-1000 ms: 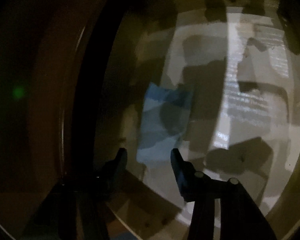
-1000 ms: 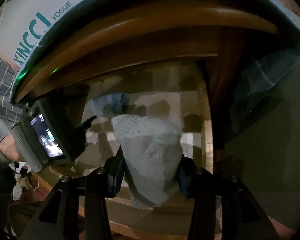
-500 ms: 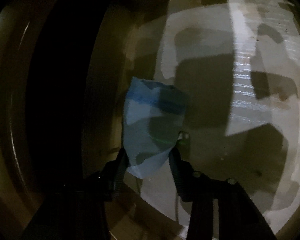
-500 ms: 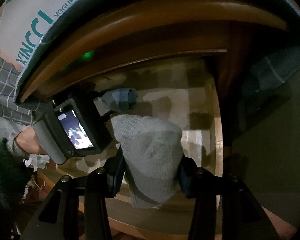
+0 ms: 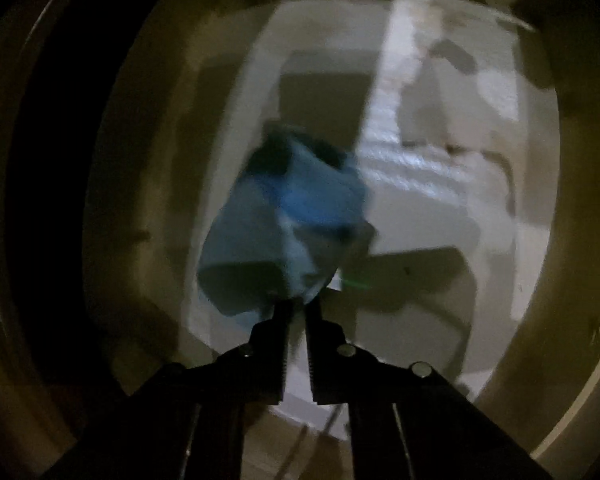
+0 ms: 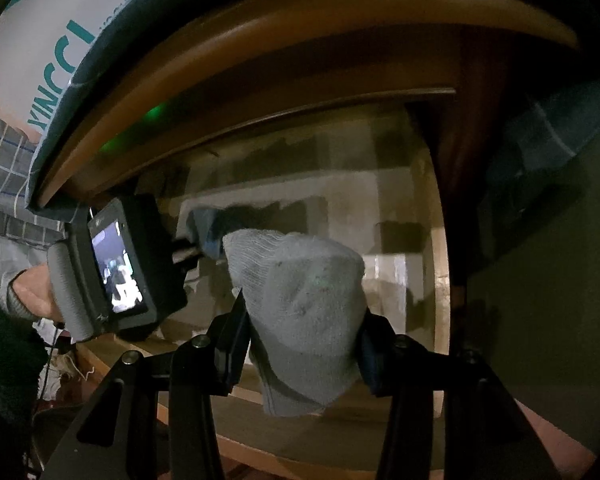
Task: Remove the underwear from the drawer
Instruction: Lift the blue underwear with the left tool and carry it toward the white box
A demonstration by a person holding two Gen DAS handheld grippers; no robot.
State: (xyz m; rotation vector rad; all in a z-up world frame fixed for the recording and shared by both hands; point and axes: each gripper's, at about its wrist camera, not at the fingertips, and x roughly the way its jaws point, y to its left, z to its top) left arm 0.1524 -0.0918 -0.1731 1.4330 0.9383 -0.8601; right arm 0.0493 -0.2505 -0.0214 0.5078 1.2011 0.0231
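In the left wrist view my left gripper (image 5: 296,312) is shut on a blue piece of underwear (image 5: 288,220), which hangs bunched from the fingertips above the pale drawer floor (image 5: 420,216). In the right wrist view my right gripper (image 6: 302,320) is shut on a folded grey knit garment (image 6: 300,304), held over the front edge of the open wooden drawer (image 6: 440,280). The left gripper (image 6: 188,252) shows there too, inside the drawer at the left, with the blue underwear (image 6: 206,228) at its tips.
A curved wooden top edge (image 6: 300,40) overhangs the drawer. A white bag with teal letters (image 6: 60,20) lies on top at the left. Checked cloth (image 6: 0,172) hangs at the far left. A dark green wall (image 6: 540,300) stands to the right.
My left gripper moved onto the blue underwear, closed on it and lifted it off the drawer floor. My right gripper kept its hold on the grey garment and barely moved.
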